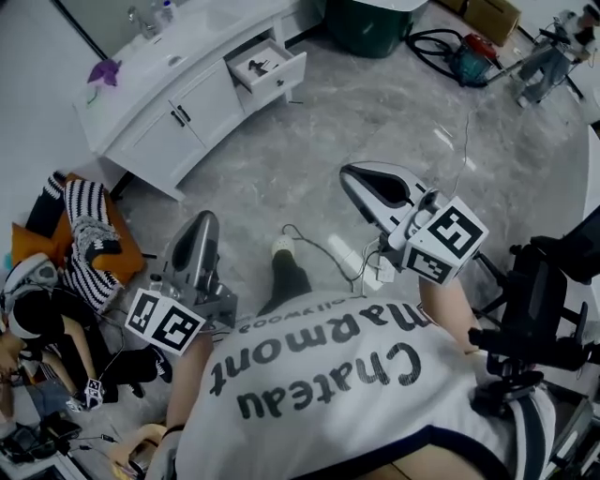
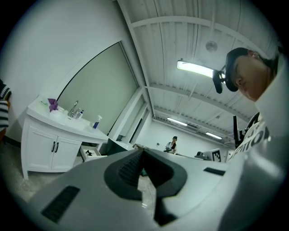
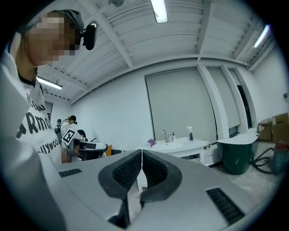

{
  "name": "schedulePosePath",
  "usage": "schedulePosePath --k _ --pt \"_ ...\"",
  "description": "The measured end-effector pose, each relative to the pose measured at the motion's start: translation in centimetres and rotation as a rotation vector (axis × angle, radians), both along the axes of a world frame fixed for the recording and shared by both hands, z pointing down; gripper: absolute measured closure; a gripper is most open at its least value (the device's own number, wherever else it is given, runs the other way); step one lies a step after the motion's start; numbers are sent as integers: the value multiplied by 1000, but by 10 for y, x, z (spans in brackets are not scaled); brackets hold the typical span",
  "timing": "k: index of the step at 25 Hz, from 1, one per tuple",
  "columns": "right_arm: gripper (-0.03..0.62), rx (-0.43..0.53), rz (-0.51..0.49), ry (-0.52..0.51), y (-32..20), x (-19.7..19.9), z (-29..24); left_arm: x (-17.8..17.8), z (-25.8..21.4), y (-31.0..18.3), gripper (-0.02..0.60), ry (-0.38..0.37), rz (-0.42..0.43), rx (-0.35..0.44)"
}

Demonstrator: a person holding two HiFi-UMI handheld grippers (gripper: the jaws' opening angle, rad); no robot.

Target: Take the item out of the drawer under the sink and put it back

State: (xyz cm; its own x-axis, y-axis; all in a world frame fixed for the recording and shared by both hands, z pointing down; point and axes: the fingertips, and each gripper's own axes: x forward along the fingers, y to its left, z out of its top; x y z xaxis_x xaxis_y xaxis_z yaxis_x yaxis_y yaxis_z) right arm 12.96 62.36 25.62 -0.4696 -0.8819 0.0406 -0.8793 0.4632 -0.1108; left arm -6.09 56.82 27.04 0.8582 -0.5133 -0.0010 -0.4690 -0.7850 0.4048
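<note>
The white sink vanity (image 1: 159, 103) stands far ahead at the upper left, one drawer (image 1: 269, 67) pulled open with a small dark item (image 1: 257, 66) lying inside. My left gripper (image 1: 203, 219) is held at waist height, shut and empty, pointing level toward the vanity (image 2: 49, 144); the open drawer (image 2: 90, 152) and its dark item (image 2: 89, 153) show beyond my left gripper (image 2: 142, 151). My right gripper (image 1: 349, 172) is also shut with nothing between its pads (image 3: 128, 169), and the vanity (image 3: 180, 146) lies well beyond my right gripper (image 3: 141, 152). Both grippers are far from the drawer.
A dark green tub (image 1: 370, 23) stands right of the vanity, with a red machine and black hose (image 1: 469, 52) beyond it. A power strip and cable (image 1: 352, 258) lie on the grey floor ahead. People sit at the left (image 1: 84, 234). Black equipment (image 1: 534, 309) stands at my right.
</note>
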Motion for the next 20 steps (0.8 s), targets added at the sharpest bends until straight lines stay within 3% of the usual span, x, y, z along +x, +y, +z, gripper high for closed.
schedulePosePath --k 9,16,20 --pt "582 -3 69 -6 -105 8 -13 13 -23 -125 572 4 2 26" --pt "580 -8 116 7 -210 9 -25 12 -24 -243 572 26 33 -8" --pt "582 19 136 17 -224 12 -31 14 -29 -262 572 45 39 10"
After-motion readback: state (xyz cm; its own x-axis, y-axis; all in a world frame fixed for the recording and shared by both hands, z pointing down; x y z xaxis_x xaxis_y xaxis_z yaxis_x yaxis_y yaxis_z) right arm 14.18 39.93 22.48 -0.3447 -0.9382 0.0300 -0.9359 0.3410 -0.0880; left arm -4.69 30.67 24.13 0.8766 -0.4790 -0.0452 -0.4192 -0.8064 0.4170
